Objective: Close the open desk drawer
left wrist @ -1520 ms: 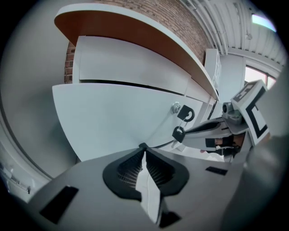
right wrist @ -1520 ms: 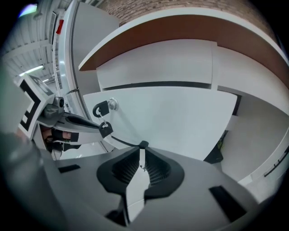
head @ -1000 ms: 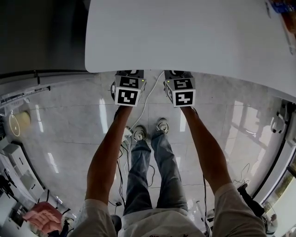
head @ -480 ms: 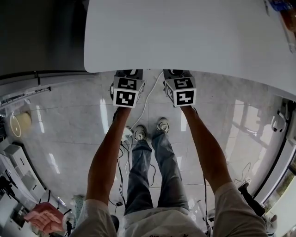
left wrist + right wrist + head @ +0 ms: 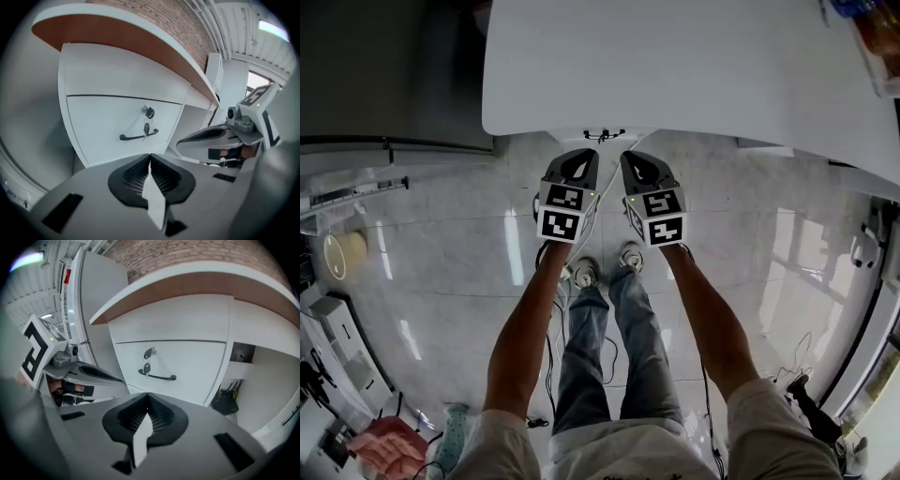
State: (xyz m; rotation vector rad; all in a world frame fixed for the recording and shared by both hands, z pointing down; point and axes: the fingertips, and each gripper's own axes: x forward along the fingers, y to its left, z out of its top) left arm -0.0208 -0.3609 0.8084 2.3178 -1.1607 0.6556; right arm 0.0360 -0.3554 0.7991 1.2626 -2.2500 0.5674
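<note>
Shows the left tongs [image 5: 150, 158] pressed fully together, nothing between the ribbed pads. Same for the right tongs [image 5: 148, 397], tips meeting on air. Has drawn both back toward the body since a second ago: then half tucked under the near edge of the white rounded surface [image 5: 675, 66], now out over the glossy grey tiled floor [image 5: 441, 234], side by side and just apart. Faces the white desk drawer [image 5: 108, 126] beyond the tips, well apart from them. Finds it pushed in flush below the plain panel, with its black bar handle [image 5: 138, 137], round lock [image 5: 148, 112] and hanging key [image 5: 146, 129]. Leaves a black cable bundle [image 5: 227, 401] in the recess to the drawer's right. Takes in pale shoes [image 5: 583, 272] on the floor, nearer than the tongs.
</note>
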